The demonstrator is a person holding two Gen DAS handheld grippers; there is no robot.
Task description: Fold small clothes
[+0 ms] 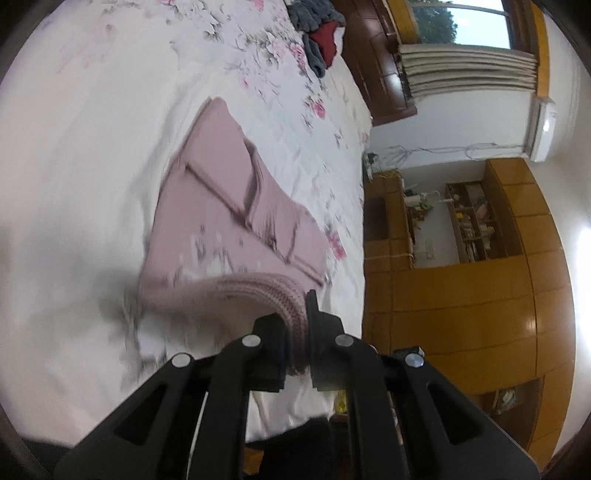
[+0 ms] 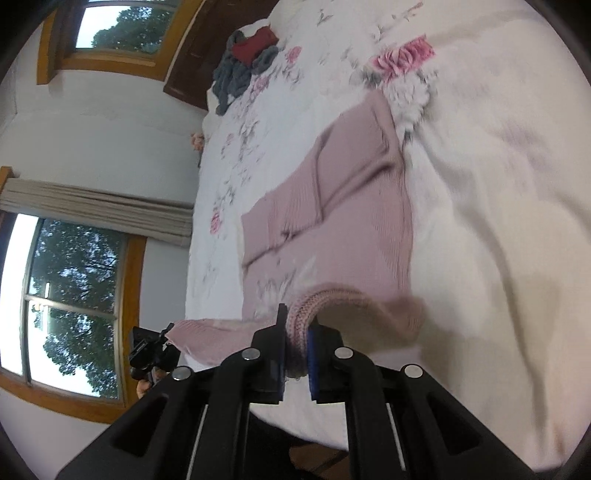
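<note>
A pink ribbed knit sweater [image 1: 229, 206] lies on the white floral bed sheet [image 1: 92, 166], its sleeves folded across the body. My left gripper [image 1: 295, 325] is shut on the sweater's thick ribbed hem, lifting that edge off the bed. In the right wrist view the same sweater [image 2: 354, 206] stretches away from me. My right gripper [image 2: 297, 328] is shut on another part of the ribbed hem, also raised. The left gripper [image 2: 151, 354] shows at the lower left there, holding the far corner of the hem.
A heap of grey and red clothes [image 1: 317, 29] sits at the far end of the bed [image 2: 480, 221]. Wooden cabinets and shelves [image 1: 461, 258] stand past the bed's edge. Windows [image 2: 74, 302] and a dark headboard [image 2: 199, 55] line the other side.
</note>
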